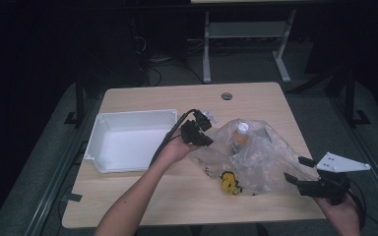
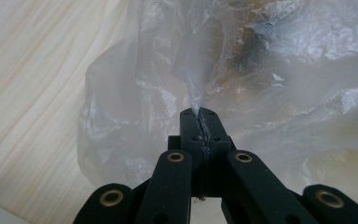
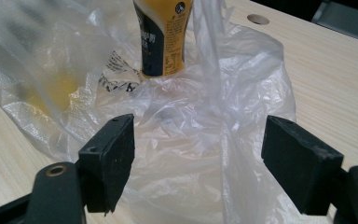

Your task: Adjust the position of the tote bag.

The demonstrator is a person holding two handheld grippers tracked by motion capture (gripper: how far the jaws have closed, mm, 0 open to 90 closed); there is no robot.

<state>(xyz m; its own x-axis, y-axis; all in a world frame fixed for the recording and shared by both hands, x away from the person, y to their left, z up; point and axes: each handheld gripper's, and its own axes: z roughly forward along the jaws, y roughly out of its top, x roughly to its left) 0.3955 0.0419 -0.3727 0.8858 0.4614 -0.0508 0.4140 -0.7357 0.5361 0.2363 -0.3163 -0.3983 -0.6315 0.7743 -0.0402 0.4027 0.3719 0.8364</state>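
Left gripper view has my left tongs (image 2: 199,114) pinched tight on a thin fold of the plastic bag (image 2: 270,79). My right tongs (image 3: 198,154) gape wide just short of its limp, slippery far side, holding nothing. I judge the film flimsy, so I'd take a bunched fold, well off the bottle (image 3: 162,37).

Bottle and yellow item veiled by plastic
The bottle (image 3: 164,37) is cut off at the frame's top; the yellow item (image 1: 230,183) inside the bag (image 1: 256,157) is too blurred to identify.

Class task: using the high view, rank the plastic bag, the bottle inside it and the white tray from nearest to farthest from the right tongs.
1. Plastic bag, just left of the right tongs.
2. Bottle, upright inside the bag, further left.
3. White tray, at the table's left side.
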